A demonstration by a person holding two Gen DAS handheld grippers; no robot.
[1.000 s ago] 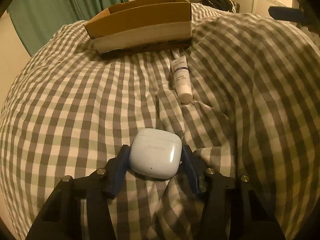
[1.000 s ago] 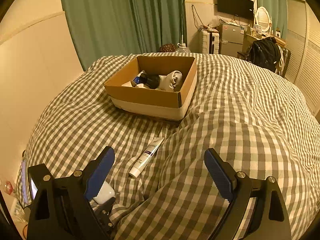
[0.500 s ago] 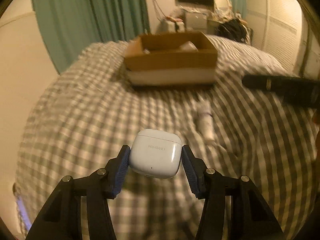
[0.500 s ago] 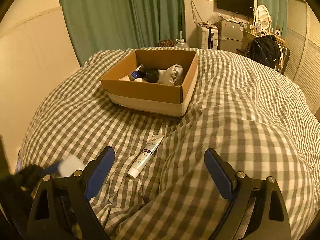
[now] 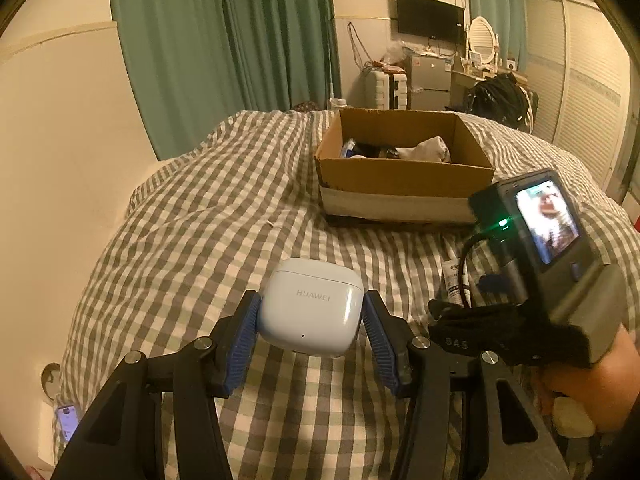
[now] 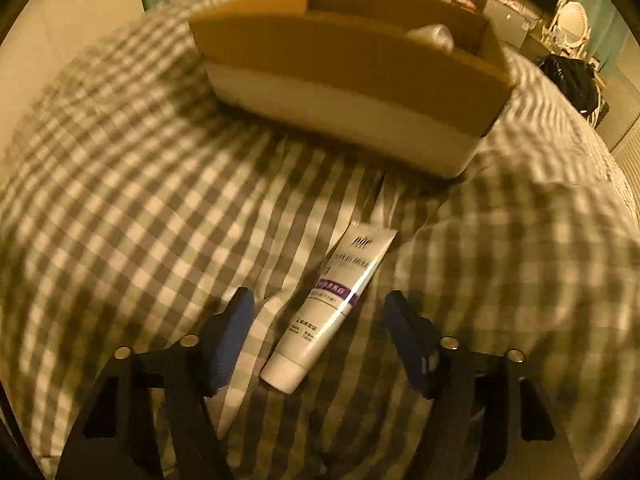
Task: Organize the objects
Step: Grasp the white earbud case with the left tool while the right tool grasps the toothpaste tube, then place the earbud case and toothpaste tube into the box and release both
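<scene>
My left gripper (image 5: 310,314) is shut on a white earbuds case (image 5: 311,307) and holds it above the checked bedspread. An open cardboard box (image 5: 404,178) with a rolled sock and small items inside sits ahead on the bed; it also shows in the right wrist view (image 6: 352,76). My right gripper (image 6: 320,318) is open and low over the bed, its fingers on either side of a white cream tube (image 6: 334,306) with a purple band, not touching it. The tube's end shows in the left wrist view (image 5: 452,276) behind the right gripper's body (image 5: 536,264).
The checked bedspread (image 5: 192,232) is rumpled with folds near the tube. A phone (image 5: 68,426) lies at the bed's left edge. Green curtains (image 5: 224,40), a suitcase, a fridge and a black bag stand beyond the bed.
My left gripper lifted the earbuds case off the bed and raised it. My right gripper dropped down and forward to straddle the cream tube.
</scene>
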